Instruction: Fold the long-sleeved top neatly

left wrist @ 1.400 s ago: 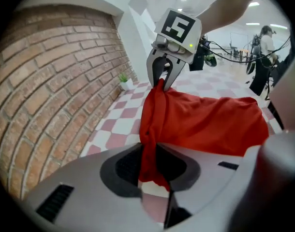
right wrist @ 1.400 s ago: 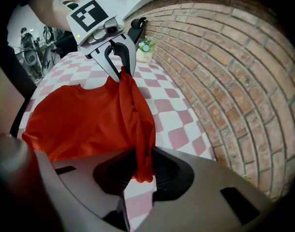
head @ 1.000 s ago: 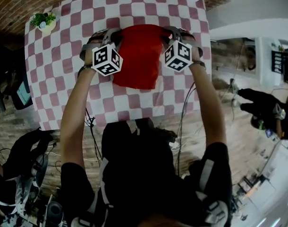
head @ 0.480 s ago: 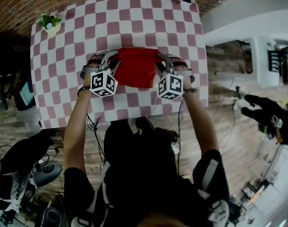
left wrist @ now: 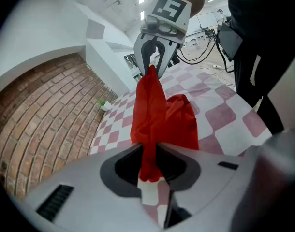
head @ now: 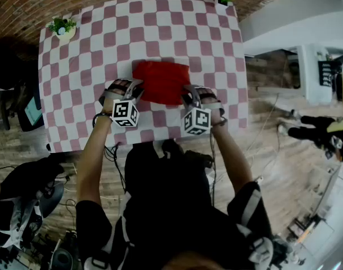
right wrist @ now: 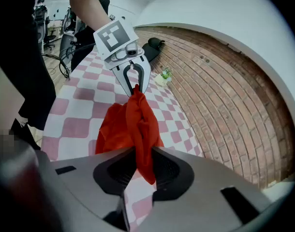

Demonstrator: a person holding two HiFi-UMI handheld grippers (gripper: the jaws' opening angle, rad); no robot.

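Left tongs [head: 134, 88] and right tongs [head: 188, 93] have both slid down-frame toward the person since a second ago, dragging the red top [head: 160, 80] into a shorter folded block. Each is clenched on a near corner, held apart to keep that edge taut, I'd guess. The bundle sits mid-frame on the checkered tabletop [head: 93, 49], with a potted plant [head: 62, 26] way off upper left.

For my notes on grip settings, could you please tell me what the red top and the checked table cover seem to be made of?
The red top looks like soft, matte fabric, perhaps knit: it bunches into loose folds and hangs limply where pinched. The checked table cover looks like thin matte cloth, lying flat without glare; it could equally be vinyl.
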